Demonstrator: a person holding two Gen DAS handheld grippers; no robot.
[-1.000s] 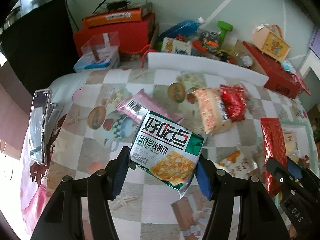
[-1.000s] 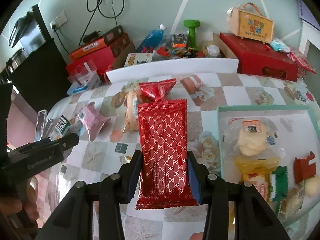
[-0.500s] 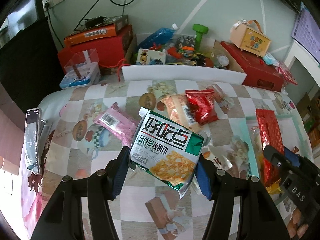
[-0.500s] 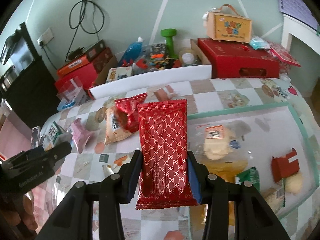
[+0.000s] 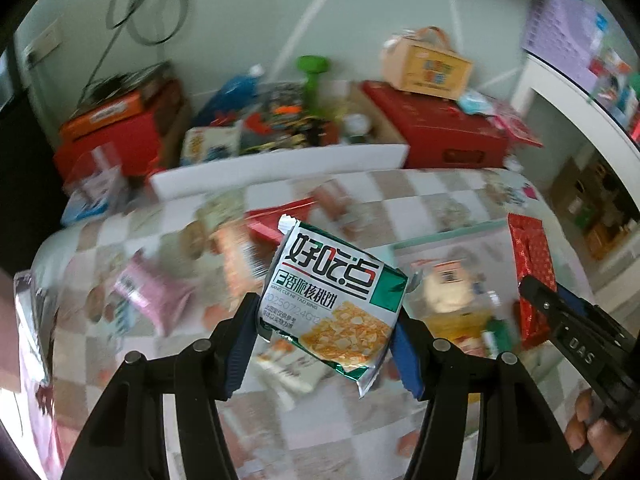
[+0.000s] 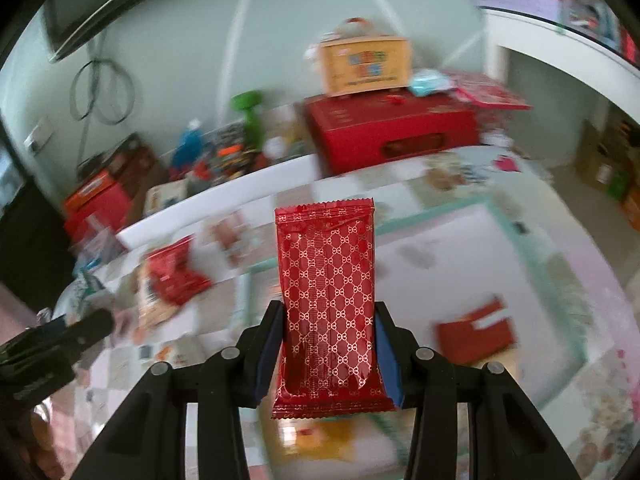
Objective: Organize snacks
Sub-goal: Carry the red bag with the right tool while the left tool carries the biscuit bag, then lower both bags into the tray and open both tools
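Observation:
My left gripper is shut on a white and green biscuit packet, held above the checked tablecloth near the left edge of a mint-rimmed tray. My right gripper is shut on a long red patterned packet, upright over the same tray. In the left wrist view the right gripper and its red packet show at the right. A red snack box and other snacks lie in the tray. A pink packet, an orange packet and a red packet lie on the cloth.
A white board stands along the table's far edge, with red boxes, a green dumbbell and clutter behind it. A phone lies at the left table edge. A white shelf unit stands at the right.
Both grippers have swung to the right with their packets, from over the loose snacks on the cloth to over the tray. The grips have not changed.

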